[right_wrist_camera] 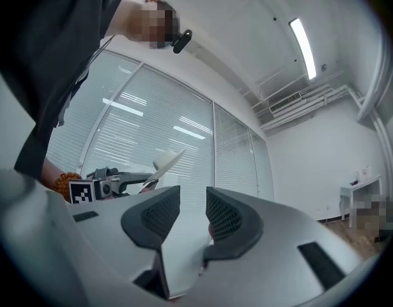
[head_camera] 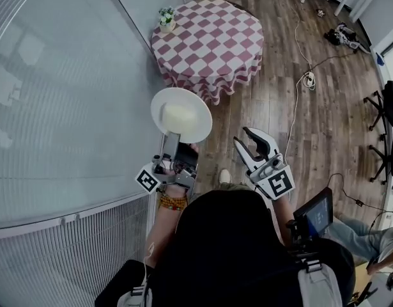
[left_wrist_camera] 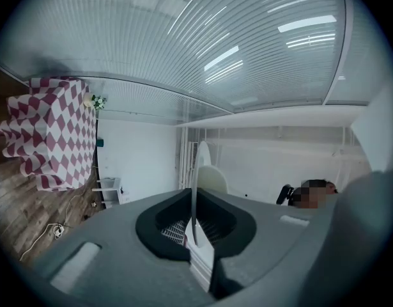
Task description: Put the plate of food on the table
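Note:
A white plate point(head_camera: 181, 114) carries a pale block of food point(head_camera: 178, 116). My left gripper point(head_camera: 172, 139) is shut on the plate's near rim and holds it in the air, short of the round table with the red-and-white checked cloth point(head_camera: 209, 40). In the left gripper view the plate point(left_wrist_camera: 195, 190) stands edge-on between the jaws of the left gripper point(left_wrist_camera: 195, 226), with the food point(left_wrist_camera: 212, 179) behind it and the table point(left_wrist_camera: 49, 126) far left. My right gripper point(head_camera: 242, 137) is open and empty beside it. In the right gripper view the right gripper point(right_wrist_camera: 193, 213) points past the plate point(right_wrist_camera: 164, 165).
A small flower pot point(head_camera: 165, 19) stands at the table's far-left edge. A glass wall with blinds point(head_camera: 62, 107) runs along the left. Cables and a power strip point(head_camera: 309, 78) lie on the wooden floor, with office chairs point(head_camera: 381, 107) at the right and a small screen point(head_camera: 314, 213) near my right arm.

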The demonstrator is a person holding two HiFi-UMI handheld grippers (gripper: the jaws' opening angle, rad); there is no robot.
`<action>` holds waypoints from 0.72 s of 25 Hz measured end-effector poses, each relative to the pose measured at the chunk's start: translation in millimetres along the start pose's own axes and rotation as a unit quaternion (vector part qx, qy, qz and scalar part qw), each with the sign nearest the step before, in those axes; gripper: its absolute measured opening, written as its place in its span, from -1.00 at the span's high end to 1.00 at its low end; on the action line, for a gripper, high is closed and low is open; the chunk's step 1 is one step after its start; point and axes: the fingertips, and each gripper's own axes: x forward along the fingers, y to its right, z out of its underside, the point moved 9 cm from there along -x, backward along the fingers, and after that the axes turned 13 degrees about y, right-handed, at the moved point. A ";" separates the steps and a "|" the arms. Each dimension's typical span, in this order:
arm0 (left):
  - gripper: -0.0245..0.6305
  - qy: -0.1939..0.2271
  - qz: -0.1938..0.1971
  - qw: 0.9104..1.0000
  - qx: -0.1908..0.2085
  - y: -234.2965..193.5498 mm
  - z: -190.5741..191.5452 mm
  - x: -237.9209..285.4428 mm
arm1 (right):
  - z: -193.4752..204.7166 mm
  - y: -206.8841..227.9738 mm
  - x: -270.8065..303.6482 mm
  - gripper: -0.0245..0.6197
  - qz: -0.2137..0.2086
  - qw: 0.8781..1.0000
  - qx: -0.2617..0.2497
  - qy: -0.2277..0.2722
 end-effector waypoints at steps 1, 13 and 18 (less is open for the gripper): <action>0.86 0.004 -0.001 1.000 0.001 -7.6 -1.2 8.6 | 3.0 8.3 3.3 0.51 0.000 1.000 -0.001 0.000; 0.86 0.018 -0.062 0.998 0.013 -112.2 -42.7 108.2 | 38.1 80.7 44.2 0.51 0.028 0.999 -0.015 -0.036; 0.86 0.001 -0.093 0.996 -0.006 -180.8 -63.5 167.7 | 61.0 122.6 63.4 0.51 0.086 0.995 -0.029 -0.032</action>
